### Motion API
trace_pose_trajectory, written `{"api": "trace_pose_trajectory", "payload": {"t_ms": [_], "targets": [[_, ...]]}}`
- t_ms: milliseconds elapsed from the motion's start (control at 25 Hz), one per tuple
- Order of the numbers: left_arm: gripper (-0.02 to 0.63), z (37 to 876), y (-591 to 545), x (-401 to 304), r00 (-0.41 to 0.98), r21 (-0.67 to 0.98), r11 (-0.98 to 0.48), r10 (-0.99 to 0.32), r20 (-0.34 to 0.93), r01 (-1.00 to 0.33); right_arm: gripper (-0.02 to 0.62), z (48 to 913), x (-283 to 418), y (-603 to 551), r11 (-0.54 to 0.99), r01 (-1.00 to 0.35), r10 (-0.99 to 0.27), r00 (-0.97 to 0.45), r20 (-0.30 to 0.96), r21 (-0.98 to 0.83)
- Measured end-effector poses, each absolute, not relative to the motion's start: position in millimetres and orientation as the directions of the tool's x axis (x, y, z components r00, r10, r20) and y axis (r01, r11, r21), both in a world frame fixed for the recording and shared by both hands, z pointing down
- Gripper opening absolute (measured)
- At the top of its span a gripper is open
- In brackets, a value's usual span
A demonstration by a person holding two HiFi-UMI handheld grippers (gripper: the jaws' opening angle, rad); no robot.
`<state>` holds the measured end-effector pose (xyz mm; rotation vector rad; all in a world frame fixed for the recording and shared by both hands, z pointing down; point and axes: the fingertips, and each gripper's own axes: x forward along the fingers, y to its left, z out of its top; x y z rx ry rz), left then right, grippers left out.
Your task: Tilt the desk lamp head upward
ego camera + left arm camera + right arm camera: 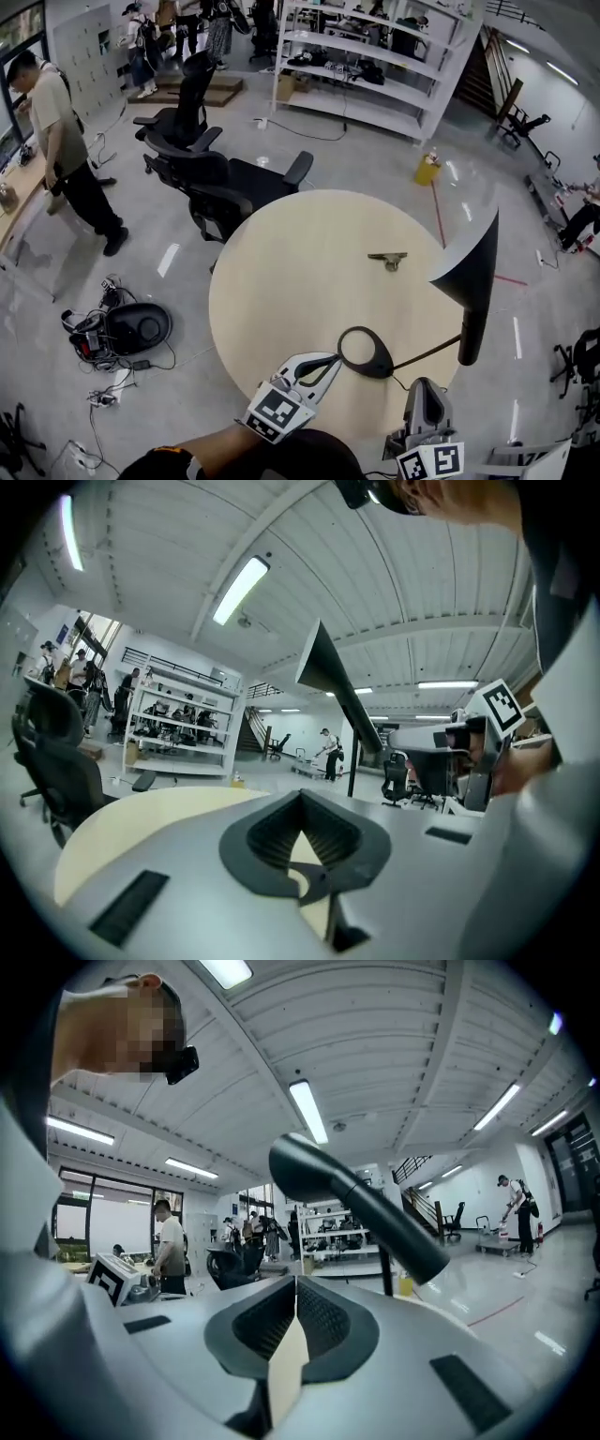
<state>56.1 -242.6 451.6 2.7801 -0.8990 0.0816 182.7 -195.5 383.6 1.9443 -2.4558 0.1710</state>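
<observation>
Lower centre of frame: left gripper point(334, 362) and right gripper point(424, 386) pressed together, empty. I'd pin the black round lamp base point(367, 352), then nudge the black cone-shaped lamp head point(472, 267) upward from beneath, slowly.

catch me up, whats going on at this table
A person holding a claw in each hand is working on a black desk lamp on the round table. The left claw, shut, sits at the edge of the lamp's base, seemingly steadying it. The right claw, also shut and empty, waits near the table's edge, short of the lamp head, which nothing touches yet.
</observation>
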Motion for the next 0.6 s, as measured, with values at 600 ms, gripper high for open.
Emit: {"api": "trace_pose_trajectory", "payload": {"t_ms": [600], "targets": [[0.048,513,-214,-27,0.765,0.169,-0.749,-0.606,0.218,-0.641,0.017,489,96,-184,0.179,-0.972,-0.921,-0.219,0.321,-0.150]]}}
